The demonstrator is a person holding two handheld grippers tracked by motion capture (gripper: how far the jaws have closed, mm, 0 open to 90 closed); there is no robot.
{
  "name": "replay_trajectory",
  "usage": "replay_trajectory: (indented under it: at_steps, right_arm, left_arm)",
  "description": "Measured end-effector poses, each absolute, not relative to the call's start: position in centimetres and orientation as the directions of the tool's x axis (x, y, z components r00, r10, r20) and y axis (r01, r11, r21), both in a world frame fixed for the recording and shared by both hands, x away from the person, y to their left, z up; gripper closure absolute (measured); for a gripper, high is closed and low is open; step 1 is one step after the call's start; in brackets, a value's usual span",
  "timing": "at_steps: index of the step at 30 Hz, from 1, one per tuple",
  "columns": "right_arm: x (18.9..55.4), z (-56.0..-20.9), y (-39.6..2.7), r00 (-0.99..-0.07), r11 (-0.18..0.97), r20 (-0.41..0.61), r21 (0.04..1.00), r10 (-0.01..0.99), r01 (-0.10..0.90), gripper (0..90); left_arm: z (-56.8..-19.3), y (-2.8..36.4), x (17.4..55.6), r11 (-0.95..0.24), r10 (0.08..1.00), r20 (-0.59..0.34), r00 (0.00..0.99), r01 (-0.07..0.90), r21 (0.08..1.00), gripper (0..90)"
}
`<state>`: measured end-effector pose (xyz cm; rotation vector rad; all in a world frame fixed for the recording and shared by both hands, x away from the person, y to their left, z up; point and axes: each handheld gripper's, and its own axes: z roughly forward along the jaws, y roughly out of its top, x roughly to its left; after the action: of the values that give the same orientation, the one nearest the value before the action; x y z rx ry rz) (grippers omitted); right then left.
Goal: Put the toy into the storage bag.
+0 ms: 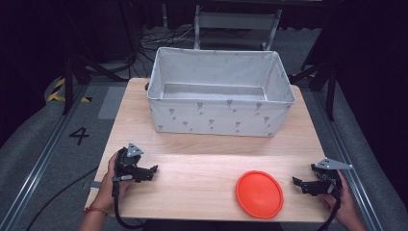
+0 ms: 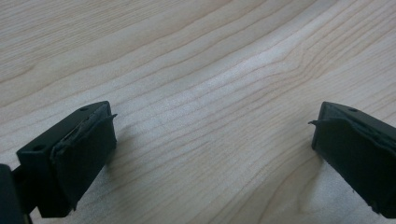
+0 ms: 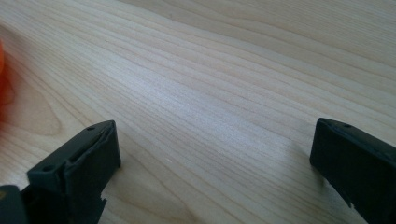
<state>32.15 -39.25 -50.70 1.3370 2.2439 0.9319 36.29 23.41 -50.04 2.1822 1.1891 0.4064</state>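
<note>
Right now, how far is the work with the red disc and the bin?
Nothing looks done yet: the red disc lies flat on the table, and the bin looks empty. In hand: nothing; the left gripper and the right gripper rest open beside it. Probably left: gripping the disc and moving it into the bin.

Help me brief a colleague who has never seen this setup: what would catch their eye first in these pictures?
Most striking is the bright orange disc, lying flat on the wooden table near its front edge, right of centre. Behind it, at the table's far side, stands a large white fabric bin with nothing visible inside. The left gripper and right gripper rest low at either side, jaws open, holding nothing.
</note>
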Motion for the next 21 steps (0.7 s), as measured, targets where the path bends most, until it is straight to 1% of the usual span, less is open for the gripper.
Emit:
replay_trajectory:
  at_steps: [12, 21]
  right_arm:
    - [32.32, -50.71, -39.22, -0.496, 0.344, 0.017, 0.699, 0.868, 0.627, 1.0]
    - [32.91, -50.65, -39.65, -0.589, 0.416, 0.019, 0.690, 0.808, 0.592, 0.3]
  left_arm:
    - [-50.03, 23.98, 35.90, -0.418, 0.826, -0.021, 0.563, 0.638, 0.647, 0.1]
    - [-50.00, 24.13, 35.46, -0.414, 0.831, -0.022, 0.556, 0.644, 0.644, 0.4]
